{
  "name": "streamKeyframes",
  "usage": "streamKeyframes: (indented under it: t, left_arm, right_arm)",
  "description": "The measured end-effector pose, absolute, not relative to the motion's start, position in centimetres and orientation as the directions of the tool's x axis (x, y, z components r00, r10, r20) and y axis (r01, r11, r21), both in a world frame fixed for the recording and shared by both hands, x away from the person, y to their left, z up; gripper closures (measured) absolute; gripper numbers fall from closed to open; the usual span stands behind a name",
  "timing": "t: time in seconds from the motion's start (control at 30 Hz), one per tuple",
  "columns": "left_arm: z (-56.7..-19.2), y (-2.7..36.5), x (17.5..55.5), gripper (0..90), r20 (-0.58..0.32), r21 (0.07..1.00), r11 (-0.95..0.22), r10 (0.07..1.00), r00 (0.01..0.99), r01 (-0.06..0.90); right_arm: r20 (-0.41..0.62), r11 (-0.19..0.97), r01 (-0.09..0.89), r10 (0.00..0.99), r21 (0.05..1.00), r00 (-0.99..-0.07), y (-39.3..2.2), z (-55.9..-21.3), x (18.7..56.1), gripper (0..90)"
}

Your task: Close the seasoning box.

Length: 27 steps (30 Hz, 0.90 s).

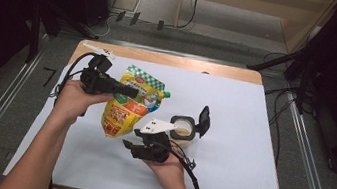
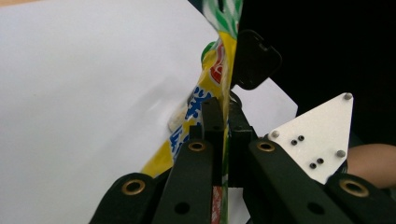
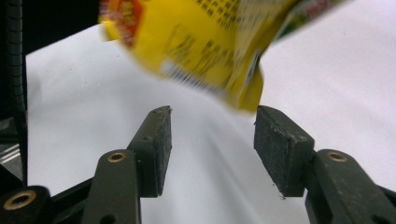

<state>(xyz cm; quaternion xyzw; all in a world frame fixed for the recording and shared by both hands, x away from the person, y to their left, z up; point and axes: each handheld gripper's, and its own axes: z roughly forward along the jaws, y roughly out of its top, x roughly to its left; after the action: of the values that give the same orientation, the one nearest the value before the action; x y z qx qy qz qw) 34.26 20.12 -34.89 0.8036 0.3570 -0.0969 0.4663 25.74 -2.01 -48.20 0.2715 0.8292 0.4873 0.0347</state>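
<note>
White-covered bench [image 1: 249, 152], left tongs [image 1: 129, 90] clamped on a yellow refill pouch [image 1: 129, 106] held off the surface, right tongs [image 1: 130, 138] spread apart below its lower corner, flip-lid cup [image 1: 184, 128] beside.

— Bright and even over the white table sheet [image 1: 254, 117] in the high view; dark at both side edges. Soft shadows only.

— Nearly blown out on that sheet in both gripper views. Blurred on the yellow pouch [image 3: 210, 42] in the right gripper view, print unreadable.

— Sharp on the near jaws. Black beyond the sheet's edge in the left gripper view.
</note>
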Motion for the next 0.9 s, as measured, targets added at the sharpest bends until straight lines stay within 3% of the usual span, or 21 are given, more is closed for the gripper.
streamKeyframes:
  t: [0.4, 0.9]
  left_arm:
    - [-35.2, 22.0, 35.6, 90.0, -0.483, 0.702, -0.242, 0.530, 0.697, 0.670]
    - [-37.1, 22.1, 39.3, 90.0, -0.395, 0.762, -0.184, 0.626, 0.672, 0.620]
  right_arm:
    - [0.230, 0.371, 0.446, 0.499, 0.814, -0.835, -2.7, -48.2, 25.9, 48.0]
    - [0.255, 0.369, 0.466, 0.493, 0.804, -0.832, -4.2, -48.4, 25.4, 52.7]
